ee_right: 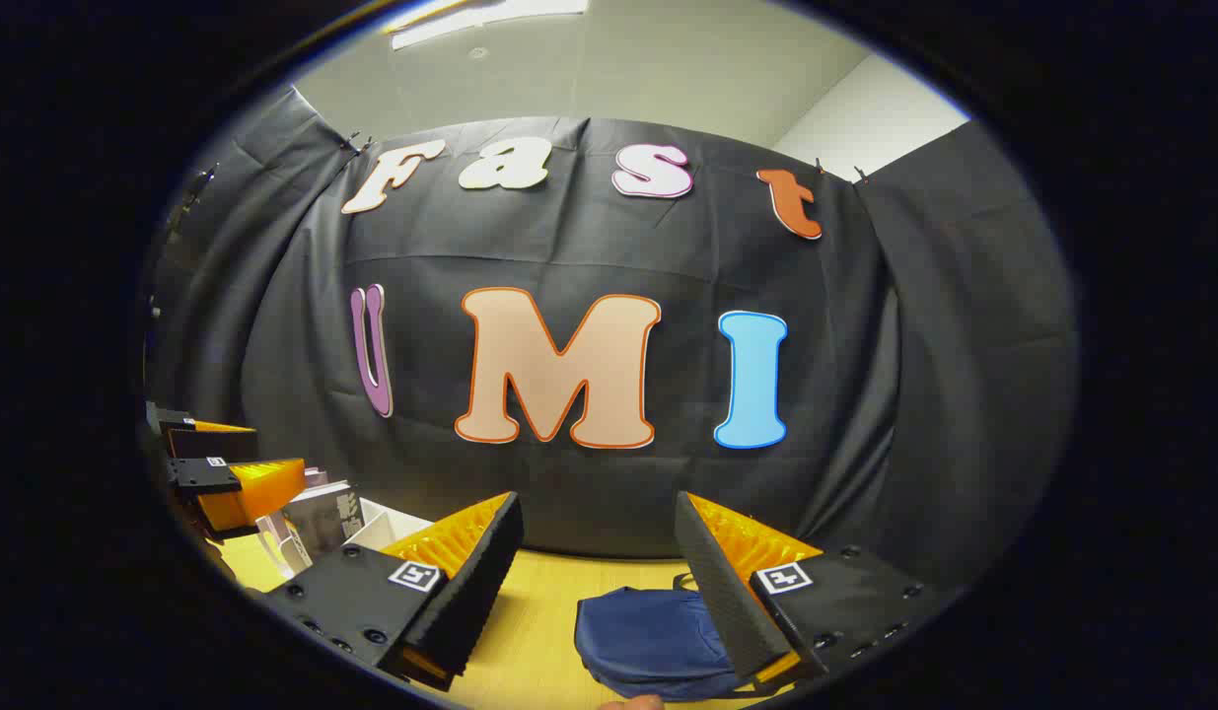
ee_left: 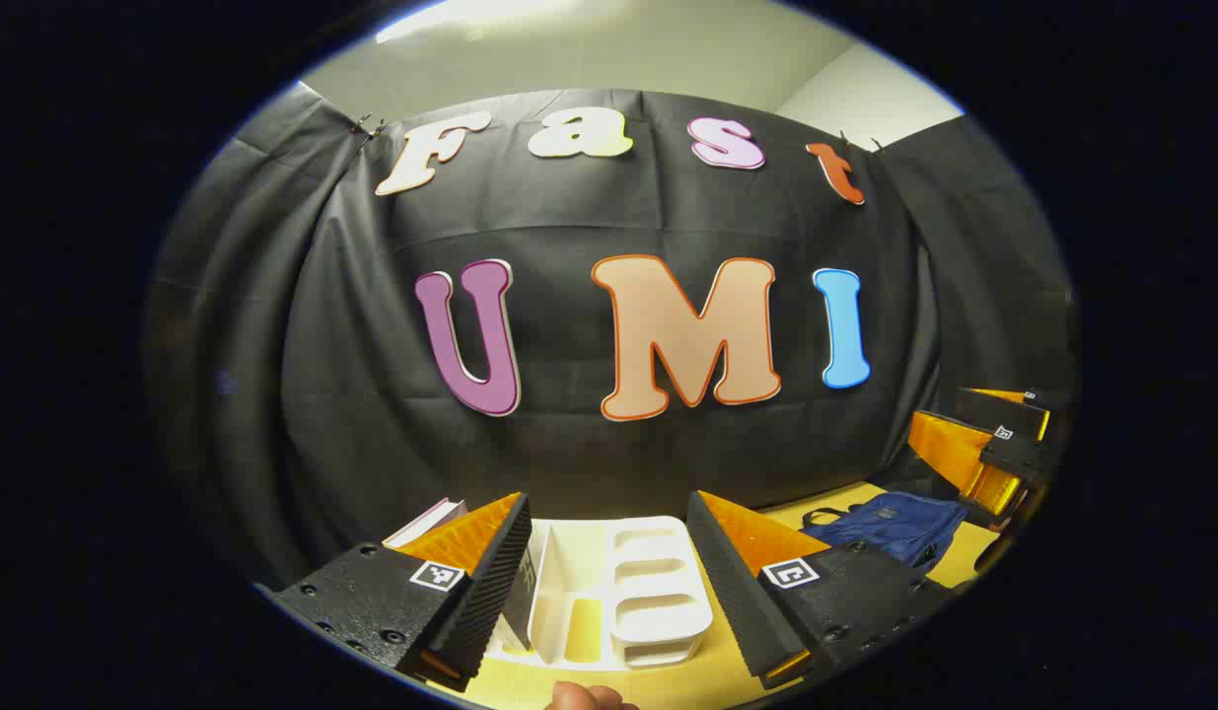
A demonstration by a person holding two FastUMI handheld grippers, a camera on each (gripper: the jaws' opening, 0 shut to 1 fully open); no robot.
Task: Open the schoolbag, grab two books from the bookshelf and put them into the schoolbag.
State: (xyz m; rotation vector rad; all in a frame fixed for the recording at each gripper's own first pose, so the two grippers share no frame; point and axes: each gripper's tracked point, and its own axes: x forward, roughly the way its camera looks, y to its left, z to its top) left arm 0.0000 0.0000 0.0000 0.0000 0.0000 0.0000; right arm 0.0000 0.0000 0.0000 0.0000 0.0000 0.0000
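Below the right claw [ee_right: 599, 582], fingers apart, the closed schoolbag [ee_right: 648, 631] is lying on the bench [ee_right: 539, 611]; left claw [ee_left: 609, 582] is hovering apart; aim for the zipper pull.

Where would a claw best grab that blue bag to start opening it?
Probably the handle loop at the top of the schoolbag, approached from above. The bag lies slumped flat on the table, so the loop looks like the only raised, pinchable part. The zipper is too small to make out.
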